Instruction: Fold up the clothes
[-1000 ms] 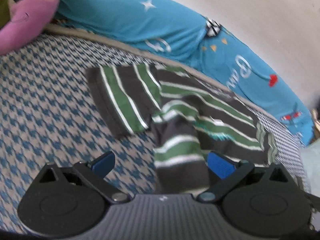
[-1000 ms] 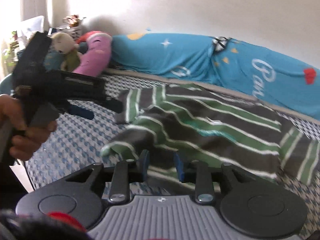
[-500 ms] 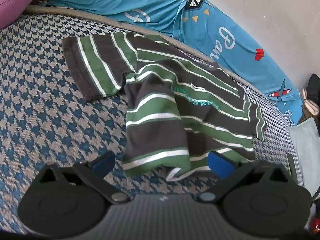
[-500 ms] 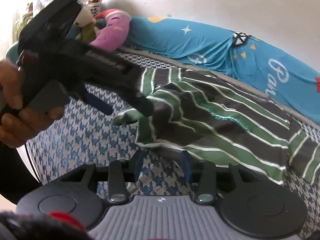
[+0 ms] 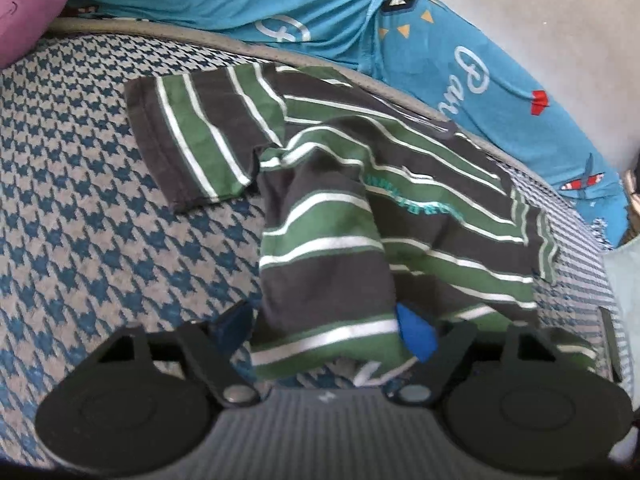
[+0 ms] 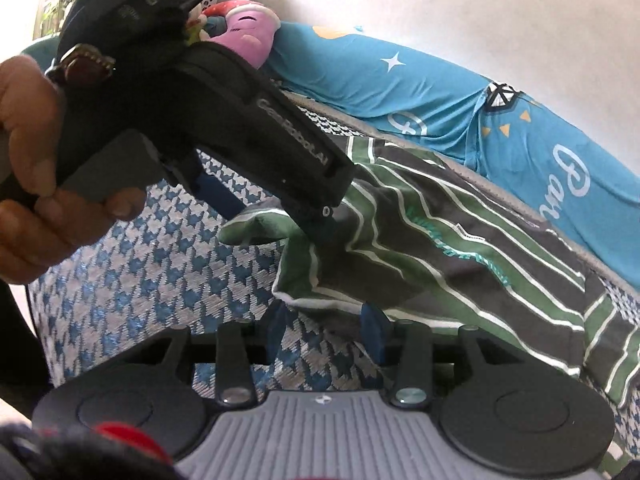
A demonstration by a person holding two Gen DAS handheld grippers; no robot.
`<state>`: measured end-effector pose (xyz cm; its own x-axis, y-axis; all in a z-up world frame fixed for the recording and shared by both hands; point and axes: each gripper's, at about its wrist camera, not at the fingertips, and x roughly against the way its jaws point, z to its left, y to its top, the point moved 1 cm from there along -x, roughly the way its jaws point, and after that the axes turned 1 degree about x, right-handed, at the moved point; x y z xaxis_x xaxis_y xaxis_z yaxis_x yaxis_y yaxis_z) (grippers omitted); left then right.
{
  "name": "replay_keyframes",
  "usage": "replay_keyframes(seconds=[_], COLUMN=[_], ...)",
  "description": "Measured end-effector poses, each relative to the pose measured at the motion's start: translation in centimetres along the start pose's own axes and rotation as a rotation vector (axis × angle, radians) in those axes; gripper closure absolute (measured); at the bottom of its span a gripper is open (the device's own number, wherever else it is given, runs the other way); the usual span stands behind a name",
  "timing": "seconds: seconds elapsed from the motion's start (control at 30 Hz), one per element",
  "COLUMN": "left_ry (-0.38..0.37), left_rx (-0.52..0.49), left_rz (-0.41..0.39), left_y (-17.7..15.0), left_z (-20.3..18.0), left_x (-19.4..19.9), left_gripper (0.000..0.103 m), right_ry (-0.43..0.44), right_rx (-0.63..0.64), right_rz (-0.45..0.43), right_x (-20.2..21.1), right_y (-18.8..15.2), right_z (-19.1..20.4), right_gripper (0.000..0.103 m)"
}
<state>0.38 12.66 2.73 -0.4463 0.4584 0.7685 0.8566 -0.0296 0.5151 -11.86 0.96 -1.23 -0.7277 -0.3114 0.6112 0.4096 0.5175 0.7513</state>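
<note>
So the striped t-shirt (image 5: 420, 216) is lying on the houndstooth bedspread (image 5: 80, 220), up near the blue printed bolster (image 5: 460, 52) along the wall, and one bottom corner of it is lifted and flopped over the body. In the left wrist view the left gripper (image 5: 326, 326) has its blue pads either side of that hem flap, but there's a clear gap between them with cloth sitting in it, so I'd call it spread apart around the fabric, not actually pinching yet. From the right wrist view the same gripper (image 6: 320, 220) looks like it's poking into a bunched lump of hem, and whether anything is truly caught there I can't tell. The right gripper (image 6: 326, 332) is apart too, hovering just shy of the lower hem with only bedspread between its pads. What worries me: if the left one lifts before closing properly the flap just slides out and drops in a wrinkly heap. If it closes on the bunch, it probably grabs two layers and the fold comes out crooked. And the sleeve (image 5: 188, 140) is spread out sideways, so dragging the body could pull it under and trap a crease.
</note>
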Motion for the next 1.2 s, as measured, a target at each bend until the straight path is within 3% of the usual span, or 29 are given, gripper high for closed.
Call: replay_keyframes(seconds=[0.13, 0.23, 0.3, 0.33, 0.5, 0.63, 0.77, 0.9, 1.0, 1.2], left_ry=[0.022, 0.044, 0.079, 0.088, 0.089, 0.022, -0.008, -0.056, -0.07, -0.171], left_rx=[-0.008, -0.007, -0.032, -0.038, -0.033, 0.036, 0.053, 0.04, -0.002, -0.065], left_rz=[-0.025, -0.046, -0.073, -0.087, -0.154, -0.228, -0.287, -0.242, -0.177, -0.071], left_y=[0.3, 0.6, 0.9, 1.1, 2.1, 3.2, 3.8, 3.7, 3.0, 1.6], left_z=[-0.1, -0.1, -0.3, -0.4, -0.8, -0.6, -0.8, -1.3, -1.9, -2.6], left_x=[0.0, 0.1, 0.3, 0.4, 1.1, 2.5, 3.7, 3.6, 2.9, 2.7], left_gripper=[0.049, 0.052, 0.052, 0.052, 0.051, 0.029, 0.023, 0.021, 0.021, 0.021], right_ry=[-0.002, -0.018, -0.046, -0.064, -0.086, -0.096, -0.125, -0.228, -0.244, -0.261], right_rx=[0.039, 0.047, 0.025, 0.009, -0.247, -0.537, -0.792, -0.902, -0.966, -0.855], right_rz=[0.002, 0.02, 0.021, 0.022, -0.061, -0.114, -0.095, -0.032, -0.008, -0.035], right_x=[-1.2, -2.1, -2.5, -2.6, -1.9, -1.5, -2.0, -2.7, -2.6, -0.4], right_y=[0.1, 0.2, 0.4, 0.5, 2.0, 2.3, 1.5, 0.2, -0.7, 0.0], right_z=[0.7, 1.0, 0.7, 0.5, -3.1, -7.4, -11.0, -13.0, -13.9, -13.4], right_gripper=[0.061, 0.063, 0.085, 0.089, 0.094, 0.094, 0.093, 0.092, 0.092, 0.091])
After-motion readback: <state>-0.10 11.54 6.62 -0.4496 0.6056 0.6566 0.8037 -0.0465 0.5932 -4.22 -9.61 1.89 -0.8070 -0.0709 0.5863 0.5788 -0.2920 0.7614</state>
